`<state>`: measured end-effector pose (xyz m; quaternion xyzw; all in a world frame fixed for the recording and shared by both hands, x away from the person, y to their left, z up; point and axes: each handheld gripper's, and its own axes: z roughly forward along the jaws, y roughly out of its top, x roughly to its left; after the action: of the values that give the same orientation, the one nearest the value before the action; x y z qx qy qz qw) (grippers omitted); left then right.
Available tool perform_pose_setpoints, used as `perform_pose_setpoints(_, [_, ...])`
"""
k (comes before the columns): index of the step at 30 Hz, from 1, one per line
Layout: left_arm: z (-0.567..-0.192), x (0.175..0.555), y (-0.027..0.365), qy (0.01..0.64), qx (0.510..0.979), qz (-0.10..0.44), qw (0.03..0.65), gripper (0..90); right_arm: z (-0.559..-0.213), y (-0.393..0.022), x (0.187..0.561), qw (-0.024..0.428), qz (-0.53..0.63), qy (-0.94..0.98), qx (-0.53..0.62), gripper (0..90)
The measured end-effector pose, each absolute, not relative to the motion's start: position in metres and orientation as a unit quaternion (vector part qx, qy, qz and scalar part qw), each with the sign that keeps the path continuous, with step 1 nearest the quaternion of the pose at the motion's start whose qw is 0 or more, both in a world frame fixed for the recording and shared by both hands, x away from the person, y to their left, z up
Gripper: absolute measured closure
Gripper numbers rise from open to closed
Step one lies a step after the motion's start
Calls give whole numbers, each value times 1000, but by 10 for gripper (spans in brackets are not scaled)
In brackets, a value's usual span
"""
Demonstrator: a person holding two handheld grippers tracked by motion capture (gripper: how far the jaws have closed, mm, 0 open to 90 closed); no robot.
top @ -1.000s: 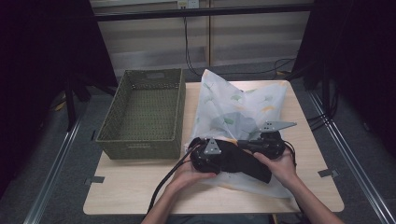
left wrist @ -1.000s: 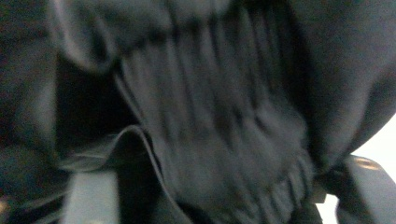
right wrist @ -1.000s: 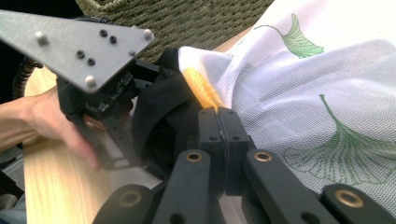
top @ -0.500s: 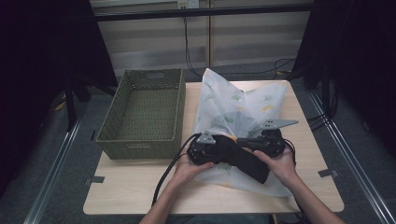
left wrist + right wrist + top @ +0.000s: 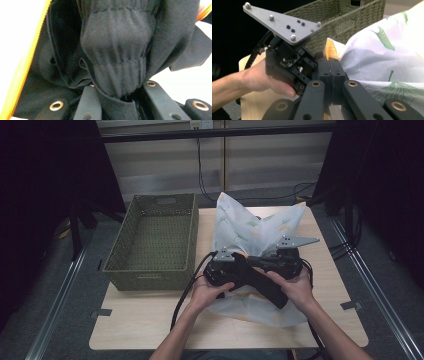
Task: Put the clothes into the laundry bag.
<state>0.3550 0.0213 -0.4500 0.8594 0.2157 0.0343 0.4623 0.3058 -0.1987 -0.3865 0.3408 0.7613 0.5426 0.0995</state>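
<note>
where the high view blurs, left gripper (image 5: 120, 100) jaws pinch black cloth (image 5: 117, 57).

Left tongs (image 5: 235, 262) newly clamped on black garment (image 5: 260, 282), both tongs and white mesh bag (image 5: 250, 227) higher off the table.

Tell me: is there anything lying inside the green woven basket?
No, the high view shows the green woven basket with a bare bottom, nothing lying in it.

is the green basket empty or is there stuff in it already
Empty. The high view looks straight into the woven green basket and shows only its bare bottom; the white mesh bag and the black garment lie beside it on the table.
</note>
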Motion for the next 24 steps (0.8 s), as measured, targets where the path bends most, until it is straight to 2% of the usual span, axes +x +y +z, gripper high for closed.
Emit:
perform_pose_setpoints(7, [-439, 362, 15, 236, 837, 39, 493, 799, -371, -191, 307, 105, 560, 755, 325, 900])
perform_pose_setpoints(17, [-404, 373, 12, 257, 797, 81, 540, 818, -344, -192, 300, 116, 590, 739, 303, 900])
perform_pose_setpoints(20, [-410, 374, 8, 264, 794, 84, 541, 818, -345, -193, 300, 112, 599, 733, 303, 900])
perform_pose_setpoints(24, [-434, 377, 2, 271, 800, 75, 530, 817, -363, -194, 301, 102, 576, 747, 315, 900])
